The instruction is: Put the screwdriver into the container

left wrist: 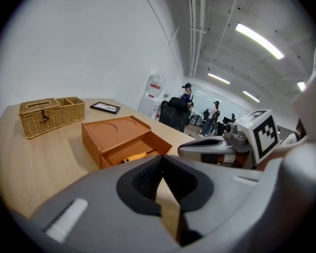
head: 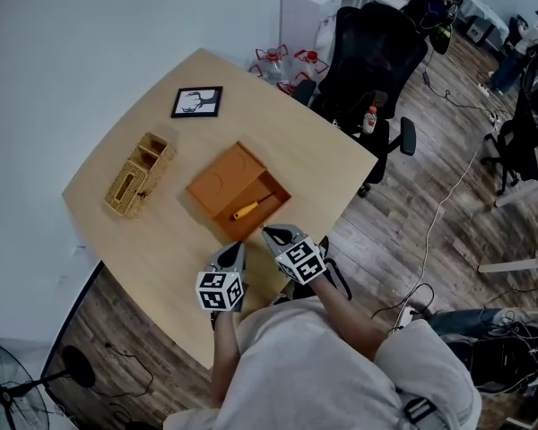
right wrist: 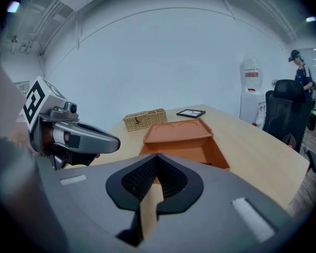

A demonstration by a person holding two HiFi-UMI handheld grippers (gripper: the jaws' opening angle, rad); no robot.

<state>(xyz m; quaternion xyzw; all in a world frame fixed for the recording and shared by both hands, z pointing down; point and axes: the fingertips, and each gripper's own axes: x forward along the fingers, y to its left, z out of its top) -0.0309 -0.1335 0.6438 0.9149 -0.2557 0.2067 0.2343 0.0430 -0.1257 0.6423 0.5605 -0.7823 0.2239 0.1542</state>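
Observation:
An orange container [head: 217, 179] sits mid-table, its open compartment facing me. The screwdriver [head: 251, 208], yellow-handled, lies inside that compartment. Both grippers hover near the table's front edge, just short of the container. My left gripper [head: 235, 247] is shut and empty, and so is my right gripper [head: 269, 233], slightly closer to the container. In the left gripper view the shut jaws [left wrist: 161, 158] point at the container [left wrist: 113, 133] with the screwdriver [left wrist: 132, 156] in it. The right gripper view shows shut jaws [right wrist: 157, 156] below the container [right wrist: 181, 136].
A wicker basket [head: 139, 175] stands left of the container and a small framed picture [head: 197, 101] lies at the far side. A black office chair [head: 369, 52] is beyond the table's right corner. A fan [head: 7, 385] stands on the floor at lower left.

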